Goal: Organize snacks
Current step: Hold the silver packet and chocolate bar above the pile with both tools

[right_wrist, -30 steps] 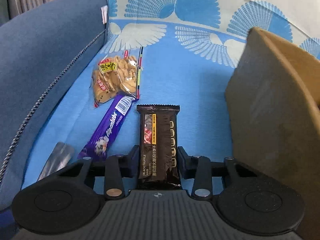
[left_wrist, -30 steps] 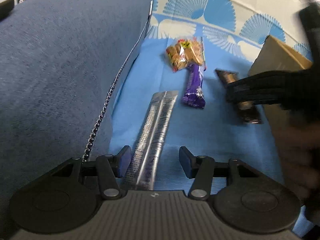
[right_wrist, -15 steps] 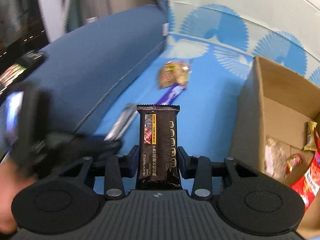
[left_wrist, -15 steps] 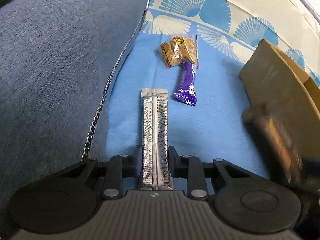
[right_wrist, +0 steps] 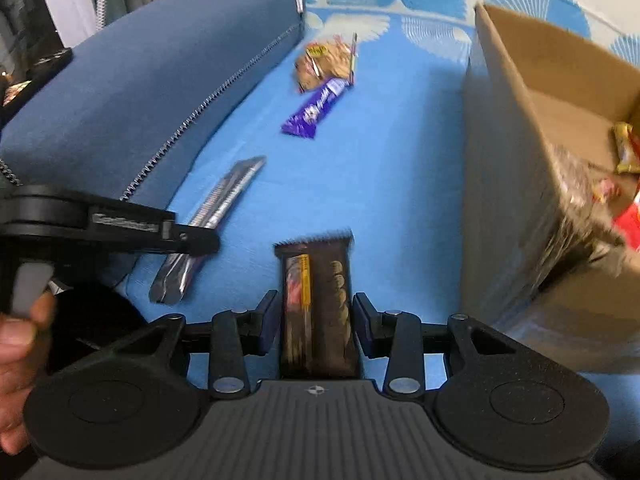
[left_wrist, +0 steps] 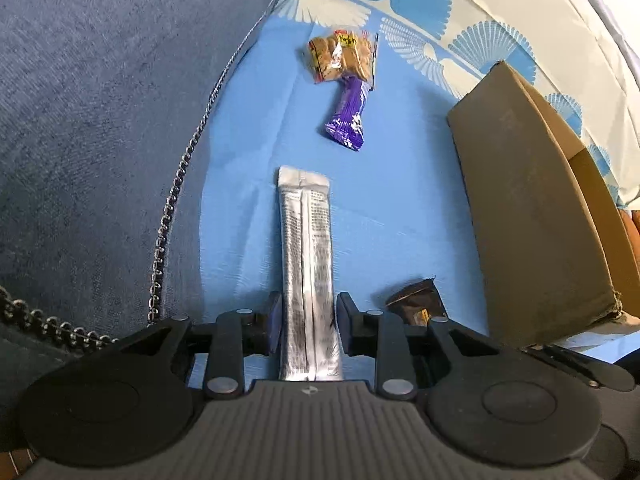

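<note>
Two fingers of the left gripper (left_wrist: 308,330), wide apart a second ago, now clamp the silver stick pack (left_wrist: 307,264), opening again very slightly, so that pick looks secured; the purple bar (left_wrist: 349,116) and biscuit bag (left_wrist: 340,58) lie beyond on the blue sheet (left_wrist: 400,208), sofa arm (left_wrist: 100,120) tight on the left, cardboard box (left_wrist: 528,208) on the right. Right wrist view: right gripper (right_wrist: 316,326) stays clamped on the dark chocolate bar (right_wrist: 316,300), now swung toward the box (right_wrist: 516,184), open top partly filled, near wall to clear, left gripper (right_wrist: 188,236) close alongside.
</note>
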A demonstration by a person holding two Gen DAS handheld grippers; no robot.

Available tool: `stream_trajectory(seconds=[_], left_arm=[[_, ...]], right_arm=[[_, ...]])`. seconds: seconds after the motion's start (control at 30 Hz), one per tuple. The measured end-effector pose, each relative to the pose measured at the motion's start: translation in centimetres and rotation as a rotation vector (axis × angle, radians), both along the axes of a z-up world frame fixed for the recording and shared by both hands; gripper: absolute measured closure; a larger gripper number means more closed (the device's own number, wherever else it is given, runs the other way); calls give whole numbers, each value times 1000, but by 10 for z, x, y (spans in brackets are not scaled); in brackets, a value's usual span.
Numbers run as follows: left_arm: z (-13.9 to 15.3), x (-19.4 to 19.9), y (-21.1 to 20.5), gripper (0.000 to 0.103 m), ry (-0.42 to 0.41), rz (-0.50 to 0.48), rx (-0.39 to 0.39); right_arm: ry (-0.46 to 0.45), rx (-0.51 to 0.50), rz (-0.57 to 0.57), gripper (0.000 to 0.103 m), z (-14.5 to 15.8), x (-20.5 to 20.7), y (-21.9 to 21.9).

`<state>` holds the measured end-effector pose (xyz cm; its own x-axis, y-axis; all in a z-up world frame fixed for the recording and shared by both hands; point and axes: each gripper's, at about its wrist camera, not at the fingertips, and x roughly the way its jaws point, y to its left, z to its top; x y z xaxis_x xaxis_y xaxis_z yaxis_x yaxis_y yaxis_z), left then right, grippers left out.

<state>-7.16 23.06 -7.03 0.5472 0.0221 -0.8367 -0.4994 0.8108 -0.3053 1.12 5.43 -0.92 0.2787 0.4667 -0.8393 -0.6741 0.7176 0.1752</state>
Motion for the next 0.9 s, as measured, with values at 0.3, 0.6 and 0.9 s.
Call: stream_trajectory(seconds=[0.3,0.6,0.9], left_arm=[[-2,8,-2,58,-13,18,36],[-4,23,-21,54,23,-42,165],[-5,27,-30,55,45,-60,227]], right_arm=[[14,-16,35,53,-11,-3,4],[-16,-54,85,50,-15,-8,10],[-63,-64,101,62,-13,-10,10]])
